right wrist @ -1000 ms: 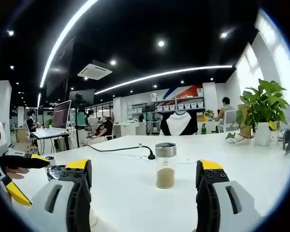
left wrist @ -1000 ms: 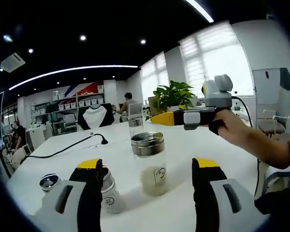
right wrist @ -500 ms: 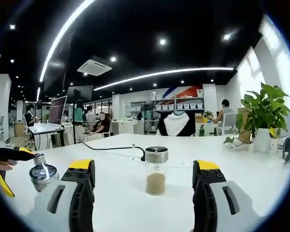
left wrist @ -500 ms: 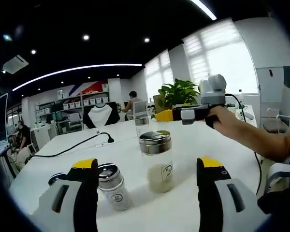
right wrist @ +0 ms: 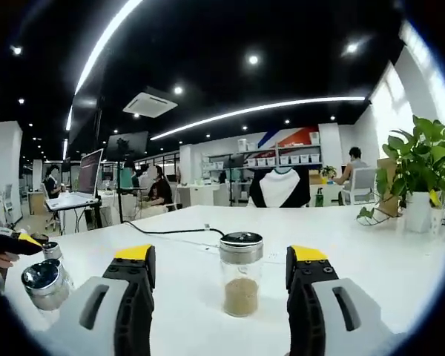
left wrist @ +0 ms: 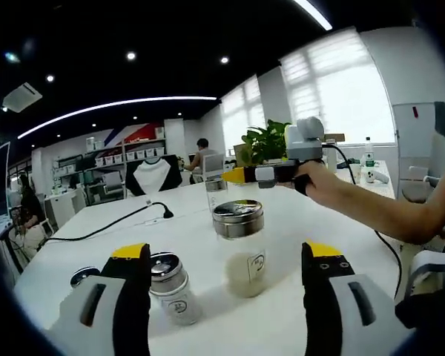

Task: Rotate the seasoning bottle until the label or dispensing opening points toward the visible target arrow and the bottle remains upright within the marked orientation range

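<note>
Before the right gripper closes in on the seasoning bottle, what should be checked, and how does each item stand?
1. Right gripper open: ok, its jaws stand apart.
2. Seasoning bottle lined up between those jaws: ok in the right gripper view, standing beyond the jaw tips, not yet gripped.
3. Bottle upright, lid on: ok.
4. Left gripper free: ok, open, holding nothing; a larger jar and a small shaker stand in front of it.
5. Target arrow visible on the table: cannot tell.
6. Bottle's label or opening direction: cannot tell.
</note>
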### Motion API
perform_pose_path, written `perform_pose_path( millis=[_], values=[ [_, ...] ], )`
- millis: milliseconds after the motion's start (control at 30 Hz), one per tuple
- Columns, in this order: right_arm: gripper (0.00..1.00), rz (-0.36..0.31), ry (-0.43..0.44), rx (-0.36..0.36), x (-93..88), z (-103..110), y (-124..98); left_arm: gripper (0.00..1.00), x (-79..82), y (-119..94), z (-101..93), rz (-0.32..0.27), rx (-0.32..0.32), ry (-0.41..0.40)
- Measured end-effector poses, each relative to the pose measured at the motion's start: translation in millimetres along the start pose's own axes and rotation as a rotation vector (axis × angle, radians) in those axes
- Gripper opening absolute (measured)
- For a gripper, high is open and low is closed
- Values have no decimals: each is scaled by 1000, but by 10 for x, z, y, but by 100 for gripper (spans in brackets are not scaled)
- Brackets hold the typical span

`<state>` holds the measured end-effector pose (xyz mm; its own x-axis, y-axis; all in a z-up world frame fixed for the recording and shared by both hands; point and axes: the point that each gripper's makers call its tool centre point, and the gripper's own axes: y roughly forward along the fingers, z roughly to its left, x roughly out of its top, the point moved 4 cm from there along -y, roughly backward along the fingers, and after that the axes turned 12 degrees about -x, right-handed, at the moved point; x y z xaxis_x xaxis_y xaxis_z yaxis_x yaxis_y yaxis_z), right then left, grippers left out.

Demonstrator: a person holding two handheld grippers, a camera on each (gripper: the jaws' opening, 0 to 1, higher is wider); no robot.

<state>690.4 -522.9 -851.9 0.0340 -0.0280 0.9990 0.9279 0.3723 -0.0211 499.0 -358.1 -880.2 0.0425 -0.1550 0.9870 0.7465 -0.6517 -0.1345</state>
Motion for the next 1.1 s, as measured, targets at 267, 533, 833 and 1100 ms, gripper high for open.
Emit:
perform_pose_path(
  millis=[267,533,833,1100],
  values=[
    [69,28,-25,-15,-96,-47,182,88,-19,0,15,9,-2,-3],
    [61,43,-43,-16,-220,-27,407,87,-49,43,38,18,-6,-19],
    [54,31,-32,-14,-249,-26,518,86,21,41,92,-20,-16,-14],
    [50,62,-55,-37,-332,-100,693,85,-41,70,140,-3,-14,-18]
  ],
)
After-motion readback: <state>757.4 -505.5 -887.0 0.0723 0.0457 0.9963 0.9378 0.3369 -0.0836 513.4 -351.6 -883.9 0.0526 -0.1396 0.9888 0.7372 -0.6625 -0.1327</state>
